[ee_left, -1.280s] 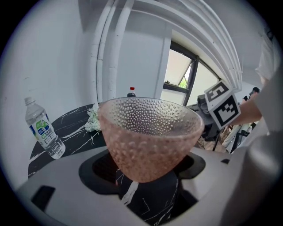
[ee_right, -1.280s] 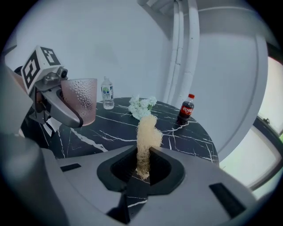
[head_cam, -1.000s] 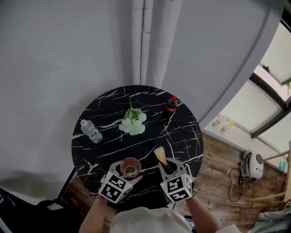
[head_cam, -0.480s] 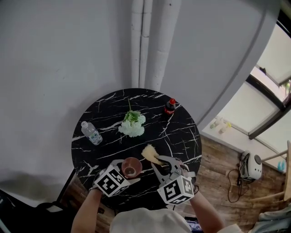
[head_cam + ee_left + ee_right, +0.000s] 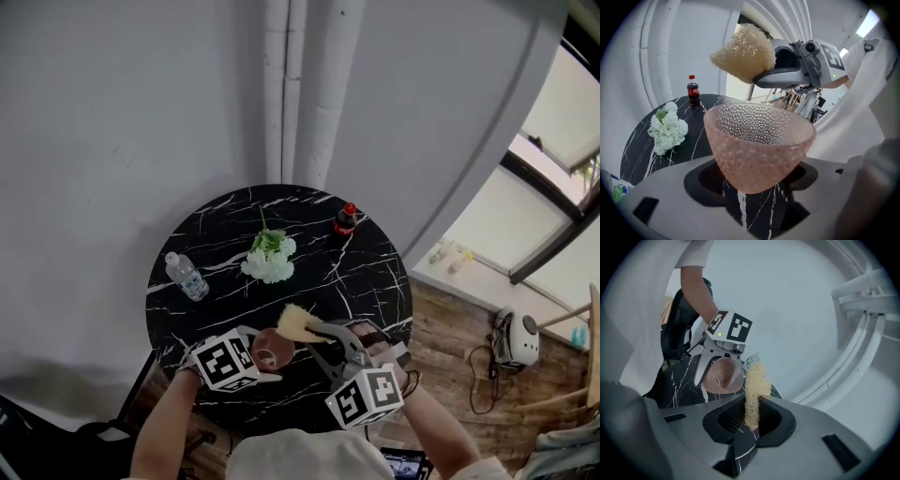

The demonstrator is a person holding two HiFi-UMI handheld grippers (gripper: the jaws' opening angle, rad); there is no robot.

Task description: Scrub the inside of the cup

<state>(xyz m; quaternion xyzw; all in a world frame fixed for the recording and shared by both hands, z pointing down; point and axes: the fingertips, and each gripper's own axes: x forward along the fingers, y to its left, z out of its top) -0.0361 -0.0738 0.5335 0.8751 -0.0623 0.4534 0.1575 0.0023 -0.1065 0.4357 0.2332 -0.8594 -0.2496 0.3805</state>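
A pink dimpled glass cup [image 5: 757, 145] sits between the jaws of my left gripper [image 5: 754, 187], which is shut on its lower part. The cup is tilted, with its mouth toward the other gripper. In the head view the cup [image 5: 271, 348] is held over the near edge of the round black marble table [image 5: 375, 272]. My right gripper [image 5: 752, 420] is shut on a pale loofah sponge [image 5: 754, 387]. The sponge [image 5: 298, 323] hangs just above and beside the cup's rim, outside the cup [image 5: 723, 376].
A bunch of white flowers [image 5: 270, 260] lies mid-table. A cola bottle [image 5: 345, 218] stands at the far right and a water bottle [image 5: 187, 276] lies at the left. White pipes [image 5: 300, 84] run up the wall behind. Wooden floor lies to the right.
My right gripper has risen and rolled, swinging the sponge leftward from beside the cup to just above its rim. My left gripper has rolled and tilted the cup toward the sponge.
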